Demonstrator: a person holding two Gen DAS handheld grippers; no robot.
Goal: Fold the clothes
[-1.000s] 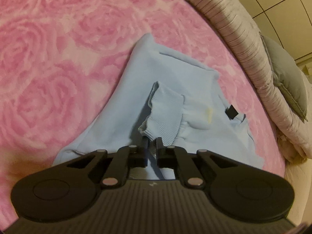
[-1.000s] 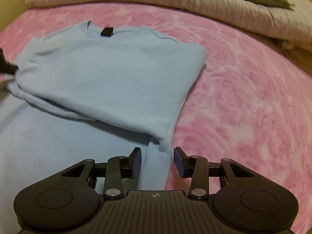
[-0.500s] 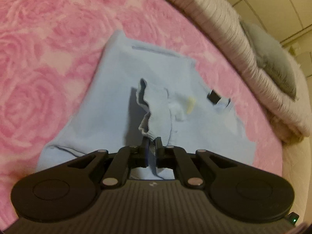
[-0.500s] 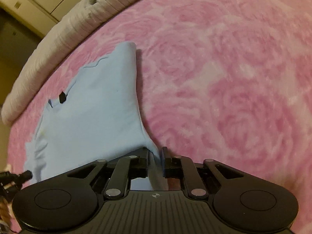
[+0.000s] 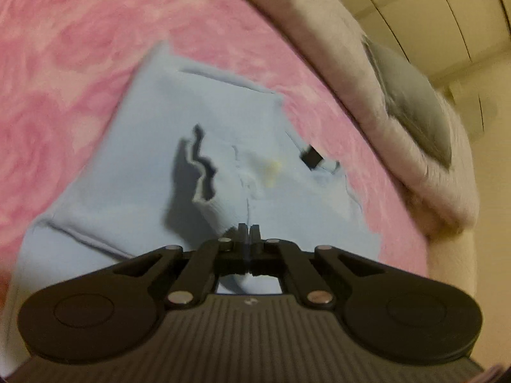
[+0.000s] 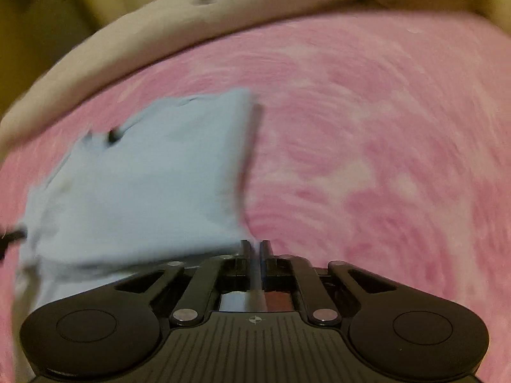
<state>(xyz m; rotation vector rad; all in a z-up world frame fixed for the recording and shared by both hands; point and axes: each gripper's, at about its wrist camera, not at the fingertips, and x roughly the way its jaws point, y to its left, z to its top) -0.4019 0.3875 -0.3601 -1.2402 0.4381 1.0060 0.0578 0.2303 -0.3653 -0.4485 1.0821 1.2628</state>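
Note:
A light blue sweatshirt [image 5: 207,111] lies on the bed, its black neck label [image 5: 311,156] toward the pillows. My left gripper [image 5: 247,228] is pinching a fold of its sleeve, the jaws closing their last bit on the cloth. The ribbed cuff [image 5: 204,172] hangs loose over the body just beyond the fingertips. In the right wrist view the sweatshirt [image 6: 143,175] spreads to the left, blurred. My right gripper [image 6: 254,244] has its jaws closing tight on the garment's near right edge, with blue cloth showing between the pads.
A pink rose-patterned blanket [image 6: 383,143] covers the bed all around the garment. A beige striped duvet [image 5: 319,32] is rolled along the far side, with a grey pillow [image 5: 412,102] on top. Pale cupboard panels [image 5: 431,6] stand behind.
My right gripper went from open beside the sweatshirt's edge to shut on it, and its view rolled. My left gripper kept its hold and carried the sleeve across the body, tightening slightly.

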